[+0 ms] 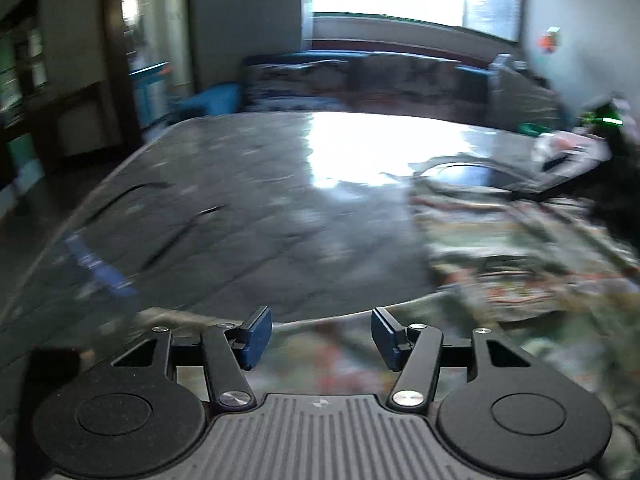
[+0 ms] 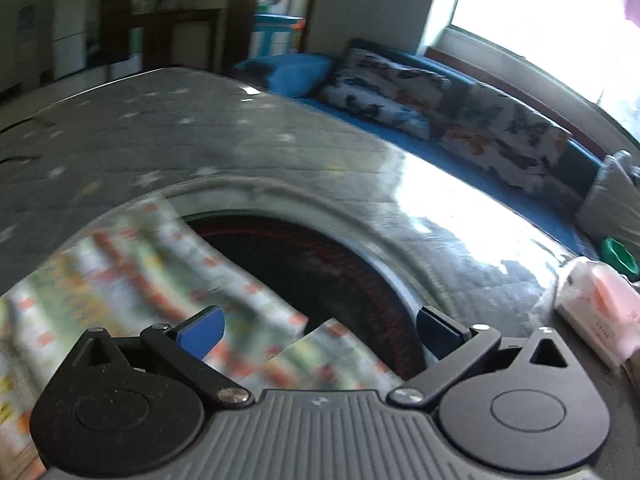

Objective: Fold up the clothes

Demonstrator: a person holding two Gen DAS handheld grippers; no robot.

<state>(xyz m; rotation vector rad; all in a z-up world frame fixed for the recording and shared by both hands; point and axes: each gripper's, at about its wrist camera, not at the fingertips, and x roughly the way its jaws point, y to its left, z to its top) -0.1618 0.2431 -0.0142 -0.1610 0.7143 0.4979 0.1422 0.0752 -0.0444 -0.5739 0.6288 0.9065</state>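
Patterned cloth [image 2: 132,276] drapes over round dark basin [image 2: 320,264].

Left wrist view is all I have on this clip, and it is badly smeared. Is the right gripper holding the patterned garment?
Observer: No. The right gripper stands open over the patterned garment, its pads apart and pressing on nothing.
Operator: What is the dark oval by the cloth?
Observer: In the right wrist view it is a dark knit lining inside a grey neckline, half covered by a patterned flap.
Operator: Anything else nearby on that side?
Observer: A pink and white packet lies on the grey starred cover, to the right of the garment.
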